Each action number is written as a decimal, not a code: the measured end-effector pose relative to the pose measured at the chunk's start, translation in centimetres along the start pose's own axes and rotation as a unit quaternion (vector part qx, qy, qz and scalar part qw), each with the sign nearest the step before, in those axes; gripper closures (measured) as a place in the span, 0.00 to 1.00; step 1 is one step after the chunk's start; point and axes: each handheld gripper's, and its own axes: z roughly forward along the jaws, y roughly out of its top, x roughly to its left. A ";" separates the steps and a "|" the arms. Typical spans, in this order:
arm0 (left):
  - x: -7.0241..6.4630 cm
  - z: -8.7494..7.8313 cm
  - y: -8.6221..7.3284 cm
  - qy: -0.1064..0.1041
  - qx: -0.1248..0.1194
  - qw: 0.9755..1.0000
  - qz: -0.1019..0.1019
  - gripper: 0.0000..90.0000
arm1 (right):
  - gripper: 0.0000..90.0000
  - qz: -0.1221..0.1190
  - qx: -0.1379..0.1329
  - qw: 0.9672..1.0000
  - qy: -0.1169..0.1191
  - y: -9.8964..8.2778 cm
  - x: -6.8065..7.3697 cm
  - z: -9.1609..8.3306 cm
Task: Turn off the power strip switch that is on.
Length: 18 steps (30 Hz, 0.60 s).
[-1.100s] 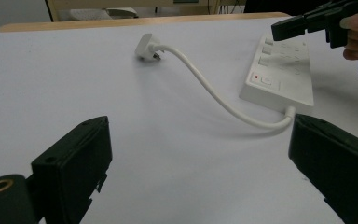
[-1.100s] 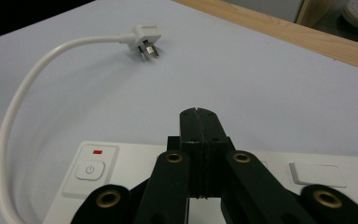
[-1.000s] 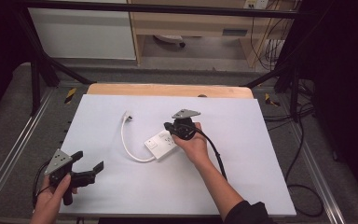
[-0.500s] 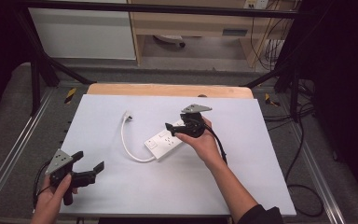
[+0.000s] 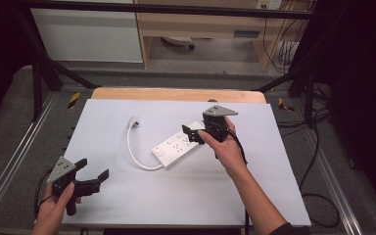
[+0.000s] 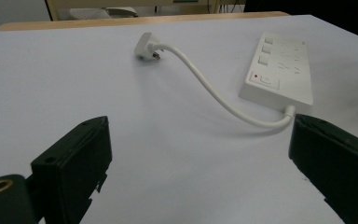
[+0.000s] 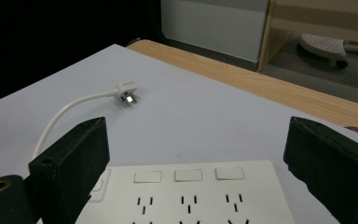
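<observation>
A white power strip (image 5: 175, 147) lies flat on the white table top, its short cable (image 5: 131, 147) curving off to a plug (image 5: 135, 121). My right gripper (image 5: 193, 134) hovers just above the strip's right end; its jaws have just been opening and stand wide, touching nothing. In the right gripper view the strip (image 7: 191, 196) lies below the gripper (image 7: 196, 158), with the plug (image 7: 127, 93) beyond. My left gripper (image 5: 92, 169) rests open at the front left. From the left gripper (image 6: 200, 154) the strip (image 6: 279, 70) and the plug (image 6: 147, 49) lie further ahead.
The white table top (image 5: 127, 205) ends in a wooden strip (image 5: 176, 94) along its far edge. Black frame legs (image 5: 36, 83) and metal rails flank the table. Loose cables (image 5: 323, 196) lie on the floor at the right.
My right gripper has opened, let go of the strip's right end and lifted up and away to the right. The left gripper has stayed where it was.
</observation>
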 end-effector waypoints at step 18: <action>0.2 0.0 -0.1 0.000 0.000 1.000 -0.012 0.06 | 0.07 0.005 -0.037 0.999 -0.006 -0.8 -2.7 -5.9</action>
